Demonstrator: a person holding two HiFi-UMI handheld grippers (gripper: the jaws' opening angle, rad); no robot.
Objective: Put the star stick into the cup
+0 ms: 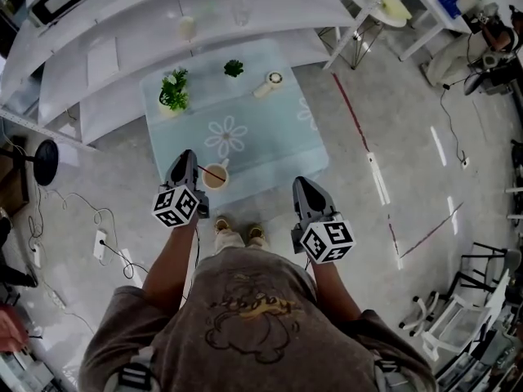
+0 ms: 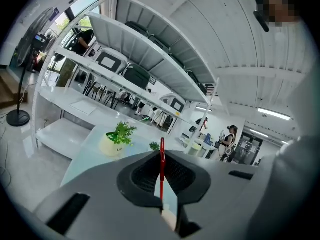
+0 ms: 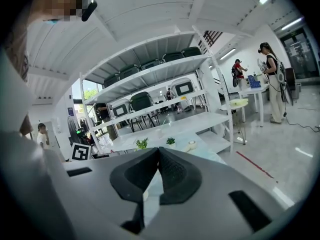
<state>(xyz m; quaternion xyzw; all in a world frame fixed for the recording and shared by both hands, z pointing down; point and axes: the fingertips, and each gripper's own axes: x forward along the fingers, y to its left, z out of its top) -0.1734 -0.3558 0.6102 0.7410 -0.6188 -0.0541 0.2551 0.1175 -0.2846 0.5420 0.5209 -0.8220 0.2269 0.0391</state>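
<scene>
L gripper point(image 2: 161, 155) jaws clamp star stick point(image 2: 162, 176) btw tips; cup point(image 1: 216, 175) near.

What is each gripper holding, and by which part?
The left gripper pinches the red star stick by its thin shaft; the right gripper, jaws together, holds nothing.

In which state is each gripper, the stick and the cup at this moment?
left gripper: shut on the star stick
right gripper: shut, nothing between its jaws
star stick: held, far end over the cup
cup: upright on the table
</scene>
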